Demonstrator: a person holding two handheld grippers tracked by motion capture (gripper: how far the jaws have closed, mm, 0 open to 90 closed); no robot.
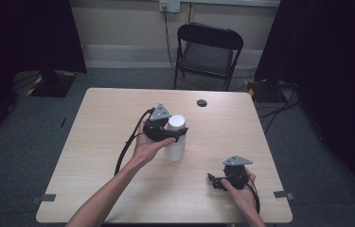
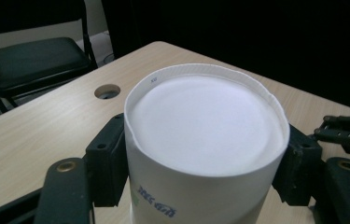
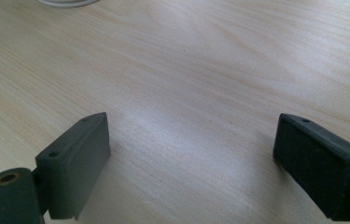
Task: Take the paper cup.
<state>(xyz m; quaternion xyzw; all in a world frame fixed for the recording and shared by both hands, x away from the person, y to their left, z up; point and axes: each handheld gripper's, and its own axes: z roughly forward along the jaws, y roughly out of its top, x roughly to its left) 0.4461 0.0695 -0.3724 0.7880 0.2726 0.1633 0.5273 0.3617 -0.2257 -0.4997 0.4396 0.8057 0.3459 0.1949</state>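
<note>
Pale wood surface (image 1: 118, 170) in a dim room, dark curtains on both sides and a black folding chair (image 1: 208, 52) at 12 o'clock past the far edge. Small round cable hole (image 1: 202, 102) sits in the surface near that edge too.

So the thing being worked here is a white paper cup (image 1: 176, 139), standing upright pretty much dead centre of the surface. In the left gripper view the left hand-held gripper (image 2: 205, 163) has the cup's wall squeezed between its two black pads (image 2: 109, 163), one at 9 o'clock of the cup and one at 3 o'clock, just under the rim. Looks like a proper clamp, pads pressed against the paper. You're looking down into the empty white inside of the cup from there.

The right hand-held gripper (image 1: 218, 182) sits at about 4 o'clock from the cup, well apart from it, low over the surface with its jaws spread wide and nothing between them.

My read: the grab step is basically done and the lift or carry comes next. That calls for a gentle hold, since paper walls crumple easily, and keeping the cup upright while it rises.
</note>
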